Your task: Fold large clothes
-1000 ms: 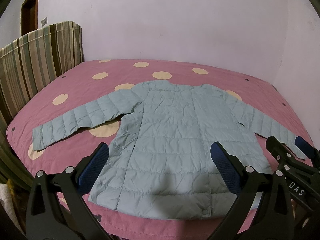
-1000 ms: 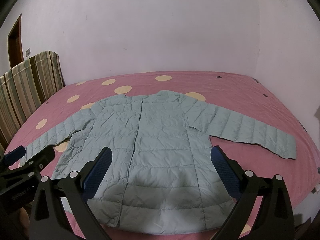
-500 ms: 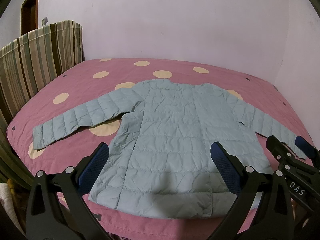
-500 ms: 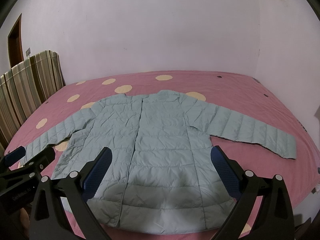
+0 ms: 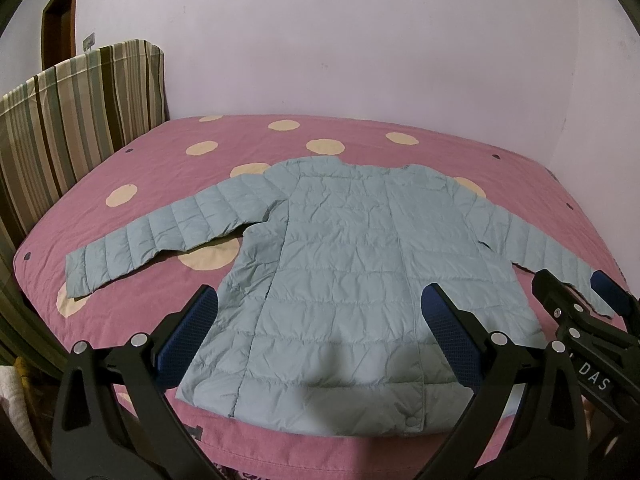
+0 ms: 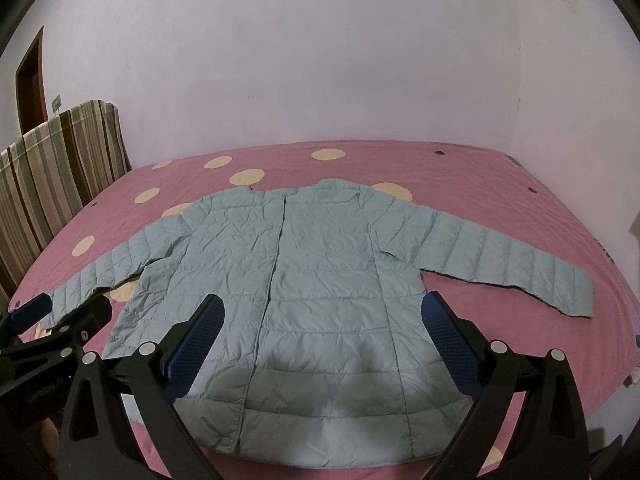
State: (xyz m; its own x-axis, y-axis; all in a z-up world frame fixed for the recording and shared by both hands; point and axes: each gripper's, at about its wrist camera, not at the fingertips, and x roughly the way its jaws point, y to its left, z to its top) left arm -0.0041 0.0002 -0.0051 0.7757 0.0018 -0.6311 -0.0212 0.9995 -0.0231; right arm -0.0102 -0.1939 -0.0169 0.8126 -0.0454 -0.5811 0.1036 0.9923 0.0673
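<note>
Left wrist view: my left gripper (image 5: 320, 340) wide apart, empty.
Right gripper (image 6: 322, 340): apart too.
Risk: puffy jacket (image 5: 360, 272) slips; sleeve at 9 o'clock (image 5: 160, 240) flops.

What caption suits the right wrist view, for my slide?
Open right tongs above a jacket spread flat on the bed.

Bed (image 5: 400, 128): covered by a pink sheet printed with large cream dots and a few small dark dots; fills the lower middle of both views. Headboard (image 5: 80, 112): upright along the bed's left edge; striped vertically in brown, green and cream. Wall (image 5: 360, 40): plain pale lilac; meets the bed's far edge, with a corner at right. Door frame (image 5: 60, 16): brown wood; stands behind the headboard at far left, partly cut off by the lens edge.
</note>
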